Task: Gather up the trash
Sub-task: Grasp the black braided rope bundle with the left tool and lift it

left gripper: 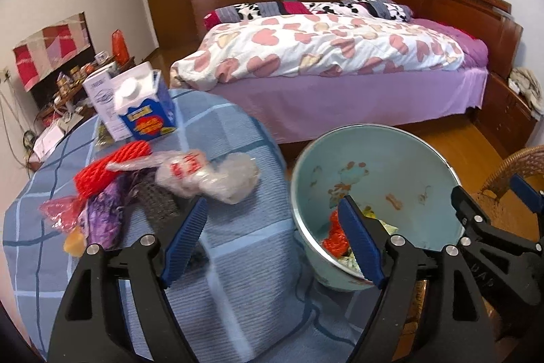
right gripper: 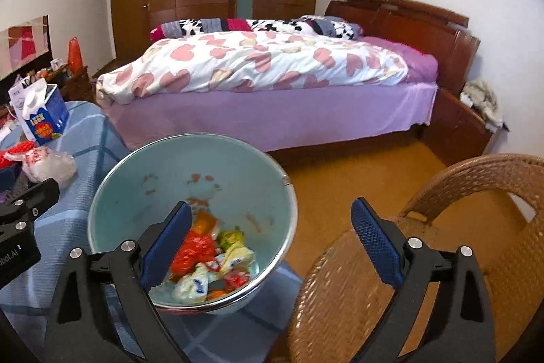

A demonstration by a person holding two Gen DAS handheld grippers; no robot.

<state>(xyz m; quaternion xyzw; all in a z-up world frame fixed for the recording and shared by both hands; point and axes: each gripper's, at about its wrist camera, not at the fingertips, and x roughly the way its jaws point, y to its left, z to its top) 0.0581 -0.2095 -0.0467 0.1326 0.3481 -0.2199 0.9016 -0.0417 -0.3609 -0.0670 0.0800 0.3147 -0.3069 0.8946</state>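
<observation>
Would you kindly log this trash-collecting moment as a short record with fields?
bin: pale blue round bin, tilted, on the blue checked cloth
bin contents: crumpled wrappers
still on cloth: clear crumpled plastic bag, red foam net, blue juice carton
left hand-held gripper: open, empty
right hand-held gripper: open, empty
beside bin: wicker chair

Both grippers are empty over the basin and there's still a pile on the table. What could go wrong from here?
1. The basin sits near the edge of the table, beside the wicker chair; a knock from the right gripper might tip it off.
2. The crumpled plastic bag overlaps the red net and the purple wrapper, so the open left gripper may drag neighbours along.
3. The upright carton stands close behind the pile and might topple.
</observation>
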